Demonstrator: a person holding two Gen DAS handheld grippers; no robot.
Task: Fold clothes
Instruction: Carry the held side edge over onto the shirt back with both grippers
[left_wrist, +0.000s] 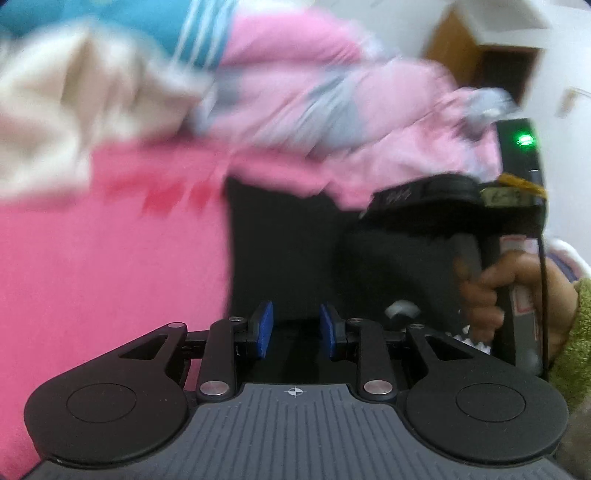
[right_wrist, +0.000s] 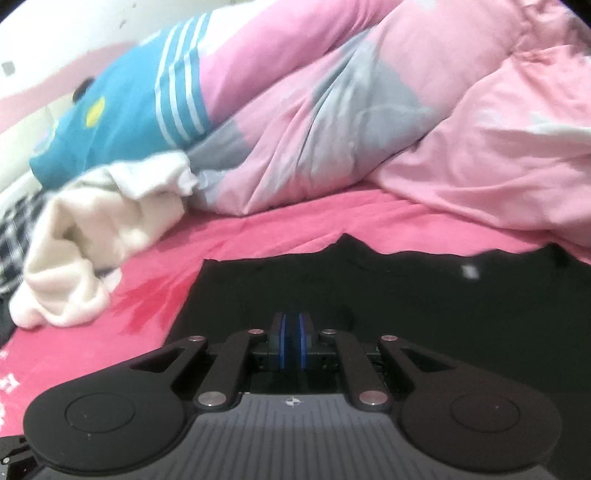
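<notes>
Black garment (right_wrist: 388, 295) flat on pink sheet (right_wrist: 295, 229), no containers

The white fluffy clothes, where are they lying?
In the right wrist view the white fluffy clothes lie bunched at the left on the pink bedsheet, just below the blue striped cloth and left of the black garment.

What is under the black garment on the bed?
A pink sheet shows around the black garment on its left and far sides, so it likely runs beneath. The part under the garment is covered.
</notes>
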